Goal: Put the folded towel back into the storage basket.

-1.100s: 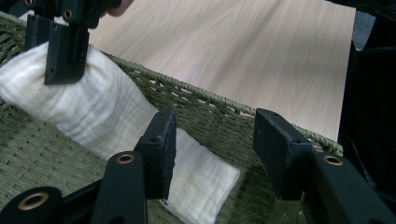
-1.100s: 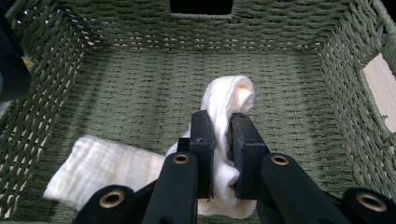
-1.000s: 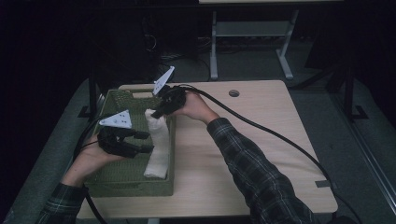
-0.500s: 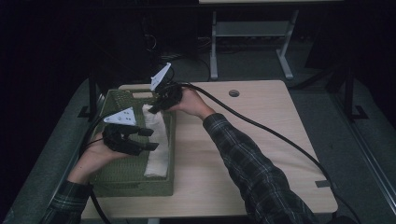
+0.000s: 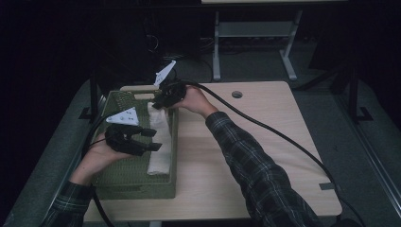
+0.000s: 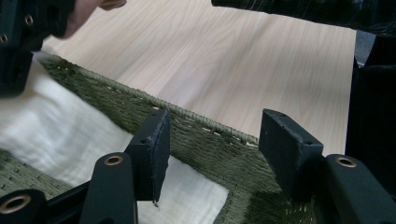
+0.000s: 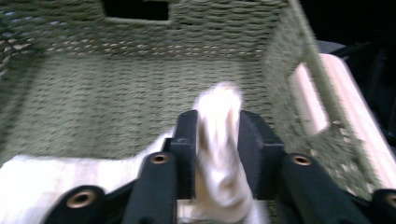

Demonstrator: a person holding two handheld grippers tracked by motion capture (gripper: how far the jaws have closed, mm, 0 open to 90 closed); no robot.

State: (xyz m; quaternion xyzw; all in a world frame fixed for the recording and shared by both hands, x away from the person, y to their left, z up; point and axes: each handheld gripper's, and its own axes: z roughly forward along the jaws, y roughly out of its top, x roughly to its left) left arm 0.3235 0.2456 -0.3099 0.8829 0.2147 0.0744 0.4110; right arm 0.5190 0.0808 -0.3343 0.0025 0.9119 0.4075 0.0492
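folded white cloth (image 5: 159, 142) already lies in the green woven basket (image 5: 124, 176), left of frame; right gripper (image 5: 160, 102), jaws just easing apart, pinches its far end; left gripper (image 5: 150, 140) gapes empty; release and withdrawal probably remain.

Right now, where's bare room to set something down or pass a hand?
Free: the light wooden tabletop right of the green woven basket, past the black cable. Crowded: the basket, holding the white folded cloth, with the left gripper and right gripper.

One green woven basket (image 5: 124, 182), one white cloth (image 5: 158, 142) inside the basket, and two grippers above the basket.
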